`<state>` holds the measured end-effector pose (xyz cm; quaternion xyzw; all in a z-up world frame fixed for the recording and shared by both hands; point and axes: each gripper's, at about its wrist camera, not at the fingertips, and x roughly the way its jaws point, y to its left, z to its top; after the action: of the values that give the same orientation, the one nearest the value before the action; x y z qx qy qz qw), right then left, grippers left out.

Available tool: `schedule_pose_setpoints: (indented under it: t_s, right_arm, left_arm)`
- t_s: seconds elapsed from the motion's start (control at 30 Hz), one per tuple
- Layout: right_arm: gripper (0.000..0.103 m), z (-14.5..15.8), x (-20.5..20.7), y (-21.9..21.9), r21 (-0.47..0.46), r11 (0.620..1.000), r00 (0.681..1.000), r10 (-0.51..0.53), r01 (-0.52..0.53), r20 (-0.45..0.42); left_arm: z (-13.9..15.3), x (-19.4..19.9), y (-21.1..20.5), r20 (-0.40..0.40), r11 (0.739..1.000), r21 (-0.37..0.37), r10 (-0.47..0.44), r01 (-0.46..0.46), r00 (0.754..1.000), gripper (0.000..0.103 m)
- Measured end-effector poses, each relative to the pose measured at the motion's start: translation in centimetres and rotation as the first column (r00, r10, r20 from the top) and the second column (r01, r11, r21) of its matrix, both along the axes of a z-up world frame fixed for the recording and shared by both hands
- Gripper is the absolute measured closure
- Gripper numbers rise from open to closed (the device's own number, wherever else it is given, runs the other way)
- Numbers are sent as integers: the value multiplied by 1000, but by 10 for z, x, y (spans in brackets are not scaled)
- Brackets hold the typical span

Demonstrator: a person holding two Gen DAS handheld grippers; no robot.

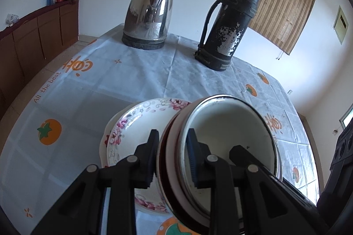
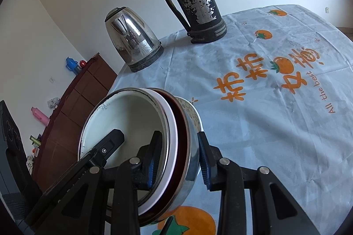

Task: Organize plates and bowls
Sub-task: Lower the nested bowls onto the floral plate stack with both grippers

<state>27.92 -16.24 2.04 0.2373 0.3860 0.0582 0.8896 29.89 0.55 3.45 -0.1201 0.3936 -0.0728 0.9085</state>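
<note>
A stack of nested bowls (image 1: pixel 229 137), white enamel inside with metal, white and dark red rims, is held between both grippers. My left gripper (image 1: pixel 173 157) is shut on the stack's rim at one side. My right gripper (image 2: pixel 178 160) is shut on the rim of the same stack (image 2: pixel 132 124) at the opposite side. The stack sits over floral plates (image 1: pixel 132 124) with pink flower edging on the tablecloth; whether it touches them I cannot tell. A bit of the floral plates shows behind the bowls in the right wrist view (image 2: pixel 192 113).
A steel kettle (image 1: pixel 149 18) and a worn black thermos (image 1: pixel 229 25) stand at the table's far side. The tablecloth (image 2: pixel 275 113) is pale blue with orange persimmon prints. A brown sideboard (image 1: pixel 33 40) runs along the left wall.
</note>
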Motion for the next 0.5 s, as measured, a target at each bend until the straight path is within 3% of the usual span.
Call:
schedule_pose_setpoints:
  t_s: [0.5]
  right_arm:
    - [69,-10,21,12,-37,999,998,38,-40,-47]
  left_arm:
    - [-17,15,9,-56,1000,-4,28,-28,998,79]
